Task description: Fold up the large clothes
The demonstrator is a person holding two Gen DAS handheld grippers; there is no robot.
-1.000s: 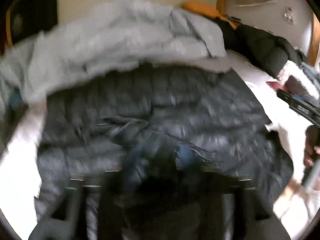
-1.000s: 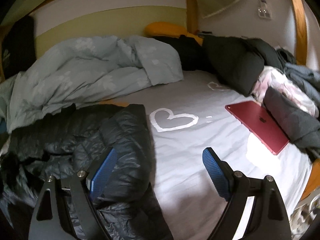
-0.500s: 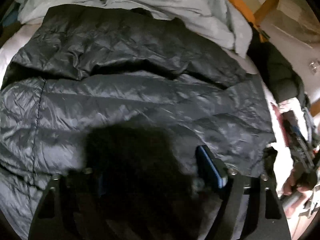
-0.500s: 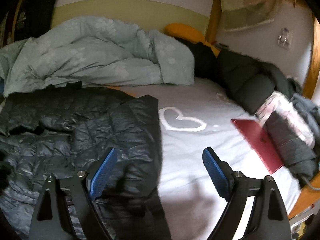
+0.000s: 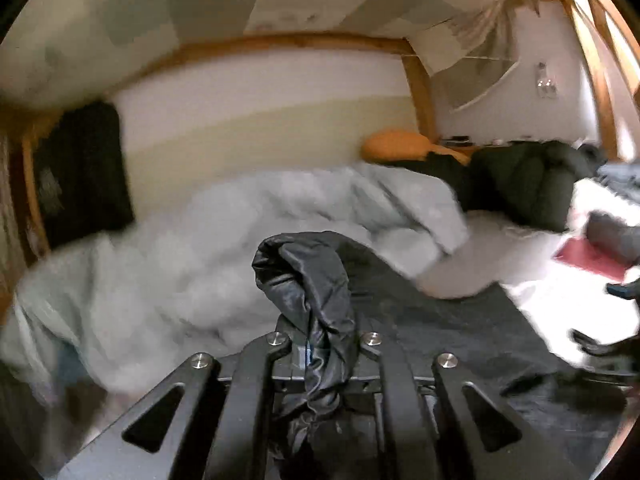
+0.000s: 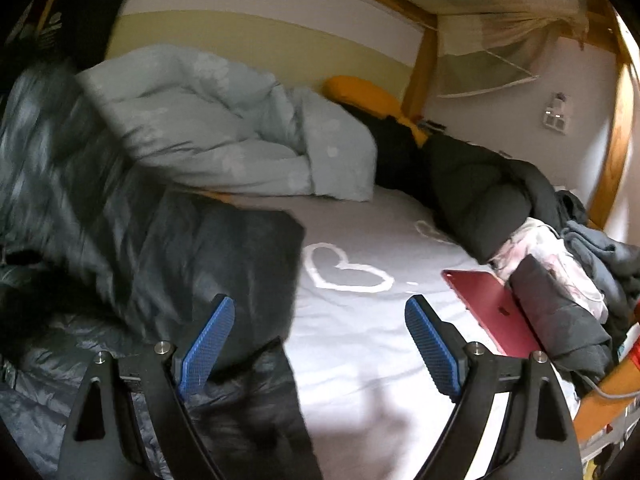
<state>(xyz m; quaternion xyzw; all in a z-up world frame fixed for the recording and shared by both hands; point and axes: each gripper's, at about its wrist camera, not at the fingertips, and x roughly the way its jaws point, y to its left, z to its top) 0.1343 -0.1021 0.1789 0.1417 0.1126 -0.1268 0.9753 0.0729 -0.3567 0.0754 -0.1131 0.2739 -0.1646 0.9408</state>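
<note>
Left gripper (image 5: 326, 354): fingers have just clamped a fold of the black puffer jacket (image 5: 308, 280), lifting it off the bed (image 6: 360, 320).
Right gripper (image 6: 316, 336): fingers spread, empty.
Meaning: fold beginning.

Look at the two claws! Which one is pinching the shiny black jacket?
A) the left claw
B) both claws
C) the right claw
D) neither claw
A: the left claw is shut on a bunched fold of the black jacket, while the right claw stands wide open with nothing between its blue pads.
</note>
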